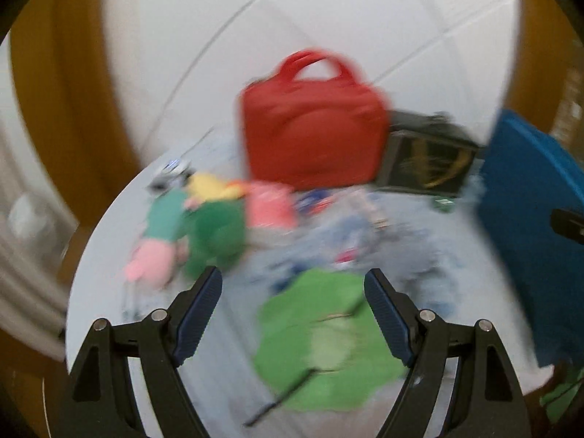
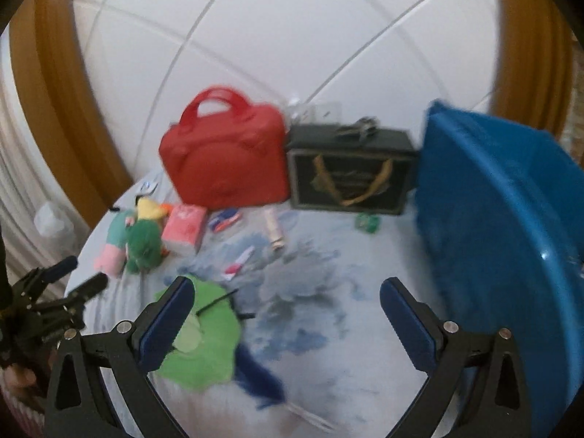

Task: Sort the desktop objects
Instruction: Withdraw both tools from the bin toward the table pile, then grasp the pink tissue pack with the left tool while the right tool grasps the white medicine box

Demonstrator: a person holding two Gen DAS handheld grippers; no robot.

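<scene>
Left wrist view shows my left tool [image 1: 293,284] gaping empty above a green cloth [image 1: 321,343], the red bag [image 1: 314,127] at twelve o'clock. My right tool [image 2: 286,295] also gapes empty, the blue tub [image 2: 511,219] at two o'clock.

Both wrist cameras look steeply down and forward over the pale round tabletop [image 1: 95,255] toward the white tiled wall. Both views share the red handled fabric bag [image 1: 314,135] [image 2: 226,160]; the left sits nearer, the right further right.
</scene>
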